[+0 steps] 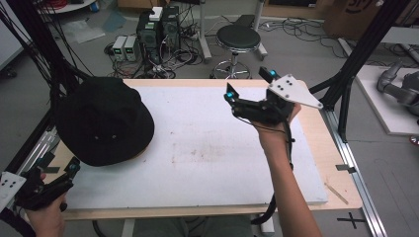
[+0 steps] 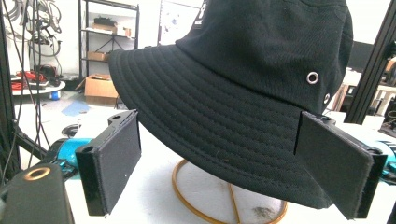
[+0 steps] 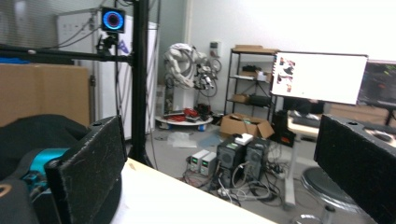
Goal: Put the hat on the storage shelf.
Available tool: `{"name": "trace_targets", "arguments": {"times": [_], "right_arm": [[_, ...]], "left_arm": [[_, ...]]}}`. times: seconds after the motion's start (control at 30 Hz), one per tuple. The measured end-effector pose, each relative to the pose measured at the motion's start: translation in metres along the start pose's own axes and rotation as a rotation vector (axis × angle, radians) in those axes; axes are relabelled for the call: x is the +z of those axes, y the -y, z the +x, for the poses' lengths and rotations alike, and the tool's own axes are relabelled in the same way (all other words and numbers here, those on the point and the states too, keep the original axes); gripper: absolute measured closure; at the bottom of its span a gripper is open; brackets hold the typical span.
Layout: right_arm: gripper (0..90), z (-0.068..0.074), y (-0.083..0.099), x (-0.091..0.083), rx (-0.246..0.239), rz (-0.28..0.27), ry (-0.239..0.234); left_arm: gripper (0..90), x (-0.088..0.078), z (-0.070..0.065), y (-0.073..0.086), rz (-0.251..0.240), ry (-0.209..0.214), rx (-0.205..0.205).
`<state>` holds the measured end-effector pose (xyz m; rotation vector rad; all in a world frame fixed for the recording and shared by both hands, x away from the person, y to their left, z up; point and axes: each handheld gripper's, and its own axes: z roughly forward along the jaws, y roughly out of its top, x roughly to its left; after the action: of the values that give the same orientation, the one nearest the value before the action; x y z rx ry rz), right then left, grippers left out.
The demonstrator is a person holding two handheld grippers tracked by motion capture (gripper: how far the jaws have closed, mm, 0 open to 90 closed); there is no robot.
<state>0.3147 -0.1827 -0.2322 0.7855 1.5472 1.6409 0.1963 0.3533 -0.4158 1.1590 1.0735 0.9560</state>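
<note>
A black bucket hat (image 1: 104, 121) sits on a wooden ring stand at the left of the white mat (image 1: 207, 148). My left gripper (image 1: 69, 173) is at the table's near left corner, just short of the hat's brim. In the left gripper view the hat (image 2: 243, 93) looms close ahead, and my left gripper (image 2: 218, 119) stands open with its jaws either side of the brim, not touching it; the stand's ring (image 2: 187, 205) shows below. My right gripper (image 1: 249, 84) is held up over the far right of the mat, open and empty (image 3: 222, 123). The hat (image 3: 42, 130) lies off its left jaw.
A black stool (image 1: 238, 39) and computer boxes with cables (image 1: 158, 29) stand on the floor beyond the table's far edge. Black frame posts (image 1: 356, 64) rise at the right. A monitor (image 3: 320, 77) stands in the room beyond.
</note>
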Motion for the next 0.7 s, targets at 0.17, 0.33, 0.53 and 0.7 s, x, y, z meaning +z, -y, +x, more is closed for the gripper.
{"name": "trace_targets", "arguments": {"times": [0.17,0.33,0.53,0.7], "right_arm": [[2.2,-0.023,0.015,-0.023,0.029,0.01,0.044],[2.2,-0.042,0.034,-0.047,0.029,0.003,0.08],[2.2,-0.062,0.061,-0.074,0.07,0.007,0.162],[2.2,-0.076,0.088,-0.092,0.118,0.021,0.214]], "left_arm": [[15.2,0.001,-0.002,0.0,0.001,0.002,0.003],[15.2,0.002,-0.003,0.0,0.002,0.004,0.008],[15.2,0.003,-0.004,0.0,0.004,0.009,0.011],[15.2,0.004,-0.006,0.0,0.007,0.01,0.016]]}}
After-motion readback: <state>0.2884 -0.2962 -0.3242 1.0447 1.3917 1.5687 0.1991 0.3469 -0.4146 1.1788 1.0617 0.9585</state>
